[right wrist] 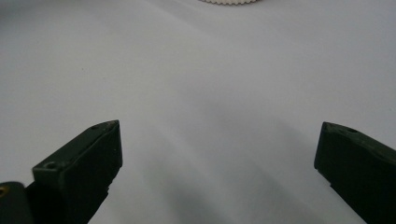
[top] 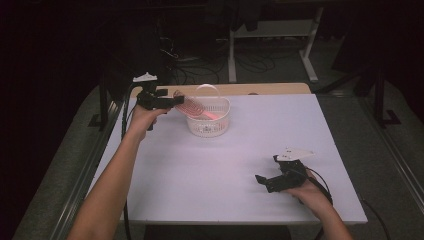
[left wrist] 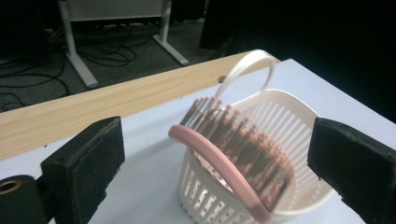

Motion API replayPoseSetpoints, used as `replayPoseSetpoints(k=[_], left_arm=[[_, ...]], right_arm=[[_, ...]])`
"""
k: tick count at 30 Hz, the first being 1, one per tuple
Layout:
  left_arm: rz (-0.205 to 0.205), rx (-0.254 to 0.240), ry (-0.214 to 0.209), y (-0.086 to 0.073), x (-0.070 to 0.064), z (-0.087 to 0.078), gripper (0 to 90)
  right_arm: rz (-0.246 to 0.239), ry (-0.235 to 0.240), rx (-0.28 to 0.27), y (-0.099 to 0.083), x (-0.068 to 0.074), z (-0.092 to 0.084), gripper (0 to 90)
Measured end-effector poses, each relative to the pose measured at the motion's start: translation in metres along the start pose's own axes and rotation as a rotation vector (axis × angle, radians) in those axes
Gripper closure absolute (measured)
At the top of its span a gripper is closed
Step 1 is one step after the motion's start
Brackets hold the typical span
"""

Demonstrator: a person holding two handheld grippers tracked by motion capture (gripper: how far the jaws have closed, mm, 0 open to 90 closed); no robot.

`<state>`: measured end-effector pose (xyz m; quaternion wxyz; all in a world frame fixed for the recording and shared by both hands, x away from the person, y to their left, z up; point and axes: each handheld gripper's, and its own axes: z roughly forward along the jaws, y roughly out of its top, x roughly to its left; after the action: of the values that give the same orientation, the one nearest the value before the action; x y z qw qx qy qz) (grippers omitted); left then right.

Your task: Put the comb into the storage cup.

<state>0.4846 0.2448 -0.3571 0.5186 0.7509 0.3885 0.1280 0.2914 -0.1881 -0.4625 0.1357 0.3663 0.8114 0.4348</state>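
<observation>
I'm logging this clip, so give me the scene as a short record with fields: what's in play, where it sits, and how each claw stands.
item: pink comb, blurred, leaning in the basket
container: white slotted basket with a hoop handle
surface: white table
left claw: jaws wide apart either side of the comb, not touching it
right claw: open, nothing between the jaws, low over bare table near the front right

Looking down and forward from above the white counter [top: 210, 185]; riding close behind each gripper's black jaws, sharing the white slatted plastic basket [left wrist: 261, 154] with the high view.
</observation>
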Motion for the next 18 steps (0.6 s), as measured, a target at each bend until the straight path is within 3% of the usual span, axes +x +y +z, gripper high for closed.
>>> replayPoseSetpoints(k=[14,18], left_arm=[[0.087,0.015,-0.013,-0.006,-0.007,-0.027,0.0],[0.095,0.009,-0.02,-0.01,-0.008,-0.036,0.0]], right_arm=[[0.003,0.006,-0.004,0.0,-0.001,0.0,0.4],[0.004,0.006,-0.005,0.0,-0.001,-0.001,0.4]])
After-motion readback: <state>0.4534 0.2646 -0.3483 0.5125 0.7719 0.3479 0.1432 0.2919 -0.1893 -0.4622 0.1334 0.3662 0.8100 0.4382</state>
